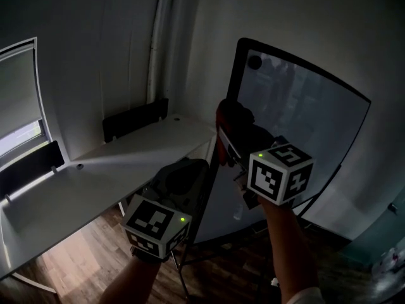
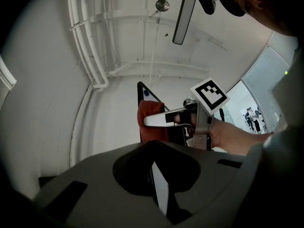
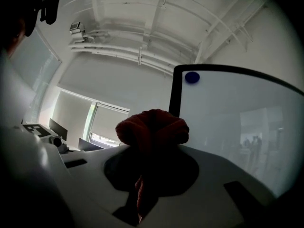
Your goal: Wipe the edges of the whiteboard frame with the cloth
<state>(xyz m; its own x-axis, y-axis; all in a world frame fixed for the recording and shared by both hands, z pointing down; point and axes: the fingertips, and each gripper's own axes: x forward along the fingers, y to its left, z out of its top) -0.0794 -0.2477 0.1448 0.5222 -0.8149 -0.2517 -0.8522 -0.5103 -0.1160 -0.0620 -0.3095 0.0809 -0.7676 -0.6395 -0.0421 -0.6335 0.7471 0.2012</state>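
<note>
The whiteboard stands at the right, and the left edge of its black frame (image 1: pixel 235 75) (image 3: pixel 175 94) runs upright. My right gripper (image 1: pixel 235 135) (image 3: pixel 149 163) is shut on a bunched red cloth (image 1: pixel 231 120) (image 3: pixel 152 127), and the cloth sits against that left edge about halfway up. In the left gripper view the cloth (image 2: pixel 151 120) shows beside the frame (image 2: pixel 139 93) with the right gripper's white finger across it. My left gripper (image 1: pixel 180 173) (image 2: pixel 159 186) hangs lower left of the board, jaws together with nothing in them.
A round blue magnet (image 3: pixel 192 77) (image 1: pixel 254 61) sits in the board's top left corner. A white desk (image 1: pixel 126 163) with black panels (image 1: pixel 135 119) fills the left. A window (image 1: pixel 19 106) is at far left. Below are wooden floor (image 1: pixel 76 258) and the board's stand legs.
</note>
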